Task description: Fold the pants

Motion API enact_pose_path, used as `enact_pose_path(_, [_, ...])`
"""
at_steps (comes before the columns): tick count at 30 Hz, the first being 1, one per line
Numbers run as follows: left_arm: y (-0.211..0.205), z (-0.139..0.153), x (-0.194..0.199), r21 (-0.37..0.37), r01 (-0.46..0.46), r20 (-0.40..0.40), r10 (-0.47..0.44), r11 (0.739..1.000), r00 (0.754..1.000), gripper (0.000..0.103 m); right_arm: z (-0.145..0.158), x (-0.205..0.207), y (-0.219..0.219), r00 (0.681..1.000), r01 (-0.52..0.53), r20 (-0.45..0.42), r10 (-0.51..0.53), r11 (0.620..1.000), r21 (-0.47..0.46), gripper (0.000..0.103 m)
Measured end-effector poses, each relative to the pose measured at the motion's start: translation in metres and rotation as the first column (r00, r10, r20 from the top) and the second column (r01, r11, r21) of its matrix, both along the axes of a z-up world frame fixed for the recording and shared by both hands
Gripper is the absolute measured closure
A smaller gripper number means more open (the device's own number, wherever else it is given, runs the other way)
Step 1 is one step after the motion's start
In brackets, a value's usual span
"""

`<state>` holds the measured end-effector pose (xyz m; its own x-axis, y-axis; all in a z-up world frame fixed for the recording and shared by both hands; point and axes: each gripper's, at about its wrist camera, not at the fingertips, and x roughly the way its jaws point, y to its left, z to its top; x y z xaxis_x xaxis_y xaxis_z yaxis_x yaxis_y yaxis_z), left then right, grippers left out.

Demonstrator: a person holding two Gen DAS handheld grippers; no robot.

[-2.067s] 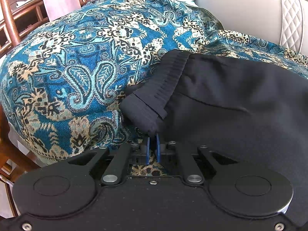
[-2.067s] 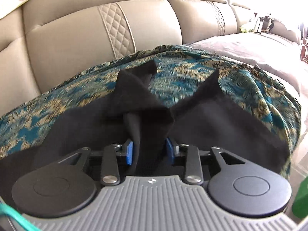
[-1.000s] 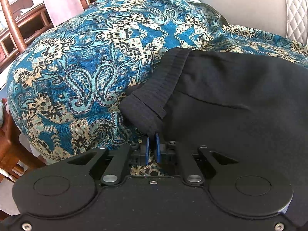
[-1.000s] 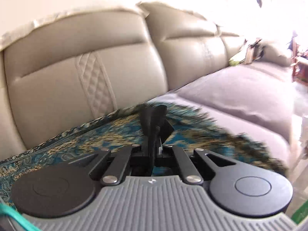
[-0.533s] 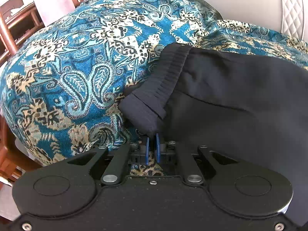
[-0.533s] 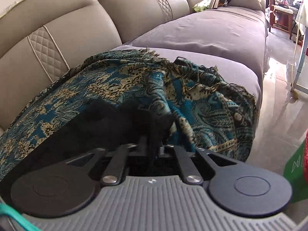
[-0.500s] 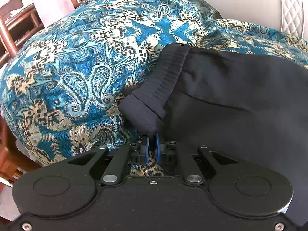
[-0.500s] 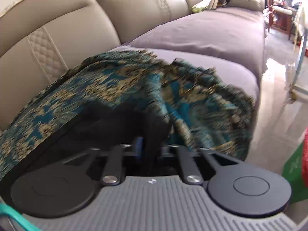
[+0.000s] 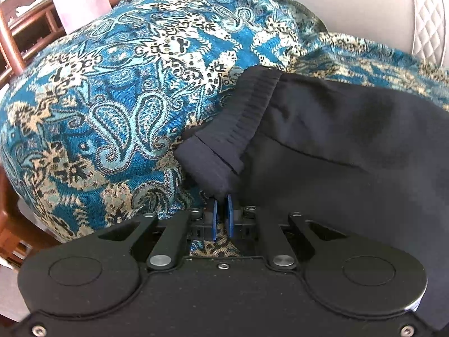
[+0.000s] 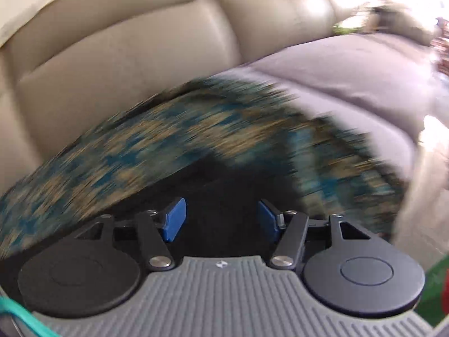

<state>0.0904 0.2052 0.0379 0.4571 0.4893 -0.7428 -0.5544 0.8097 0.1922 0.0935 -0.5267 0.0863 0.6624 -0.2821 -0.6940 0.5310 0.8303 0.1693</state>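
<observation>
Black pants (image 9: pixel 336 140) lie on a blue paisley throw (image 9: pixel 112 84) over a sofa. Their ribbed waistband (image 9: pixel 247 118) points away from me in the left wrist view. My left gripper (image 9: pixel 221 210) is shut on the near corner of the waistband. In the blurred right wrist view my right gripper (image 10: pixel 221 219) is open, its blue pads (image 10: pixel 174 219) wide apart, with black pants fabric (image 10: pixel 221 196) lying between and just ahead of them, not pinched.
The beige leather sofa back (image 10: pixel 126 56) rises behind the throw (image 10: pixel 140 146). A grey seat cushion (image 10: pixel 350 78) stretches to the right. Wooden chair rails (image 9: pixel 16 42) stand at the far left, and a pink cloth (image 9: pixel 75 0) hangs there.
My right gripper has opened and let go of the pants fabric it was pinching, and it is swinging fast. My left gripper keeps its hold and has barely moved.
</observation>
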Motion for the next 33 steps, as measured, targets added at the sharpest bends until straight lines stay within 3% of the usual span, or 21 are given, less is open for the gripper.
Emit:
enact_pose_path(3, [0.002, 0.0, -0.006, 0.0, 0.028, 0.019, -0.028, 1.0, 0.999, 0.094, -0.013, 0.026, 0.057, 0.978, -0.208, -0.026, 0.208, 0.978, 0.001, 0.031])
enact_pose_path(5, [0.002, 0.0, -0.01, 0.0, 0.042, 0.029, -0.042, 0.999, 0.999, 0.094, -0.017, 0.044, 0.107, 0.932, -0.363, -0.021, 0.363, 0.932, 0.013, 0.031])
enact_pose_path(7, [0.005, 0.0, -0.013, -0.016, 0.046, 0.05, -0.045, 0.999, 0.998, 0.094, -0.018, 0.059, 0.159, 0.857, -0.515, 0.008, 0.516, 0.856, 0.044, 0.031])
enact_pose_path(9, [0.008, 0.0, -0.016, -0.034, 0.052, 0.068, -0.05, 0.998, 0.996, 0.094, -0.015, 0.076, 0.214, 0.753, -0.658, 0.055, 0.656, 0.749, 0.074, 0.031])
enact_pose_path(13, [0.014, -0.001, -0.022, -0.056, 0.068, 0.099, -0.063, 0.996, 0.993, 0.093, -0.006, 0.108, 0.317, 0.563, -0.827, 0.125, 0.817, 0.557, 0.077, 0.031])
enact_pose_path(16, [0.018, -0.002, -0.027, -0.07, 0.079, 0.127, -0.069, 0.994, 0.989, 0.092, -0.008, 0.133, 0.382, 0.491, -0.871, 0.104, 0.865, 0.489, 0.045, 0.032])
enact_pose_path(20, [0.015, -0.006, -0.031, -0.015, 0.118, 0.15, -0.114, 0.993, 0.982, 0.093, -0.025, 0.153, 0.436, 0.501, -0.866, 0.073, 0.863, 0.5, 0.03, 0.027])
enact_pose_path(22, [0.014, -0.006, -0.034, 0.021, 0.131, 0.168, -0.133, 0.991, 0.977, 0.095, -0.036, 0.156, 0.446, 0.521, -0.854, 0.061, 0.852, 0.52, 0.035, 0.056])
enact_pose_path(23, [0.014, -0.006, -0.036, 0.04, 0.133, 0.183, -0.138, 0.99, 0.973, 0.095, -0.039, 0.153, 0.451, 0.537, -0.843, 0.069, 0.841, 0.538, 0.012, 0.09])
enact_pose_path(25, [0.016, -0.003, -0.038, 0.069, 0.131, 0.211, -0.143, 0.989, 0.967, 0.097, -0.039, 0.151, 0.457, 0.548, -0.835, 0.098, 0.831, 0.55, 0.01, 0.101])
enact_pose_path(28, [0.023, 0.002, -0.038, 0.076, 0.133, 0.242, -0.147, 0.988, 0.959, 0.097, -0.037, 0.151, 0.468, 0.557, -0.824, 0.102, 0.824, 0.564, -0.06, 0.101])
enact_pose_path(33, [0.03, -0.008, -0.033, 0.051, 0.148, 0.22, -0.156, 0.988, 0.963, 0.096, -0.044, 0.178, 0.485, 0.597, -0.799, 0.094, 0.797, 0.601, -0.026, 0.101])
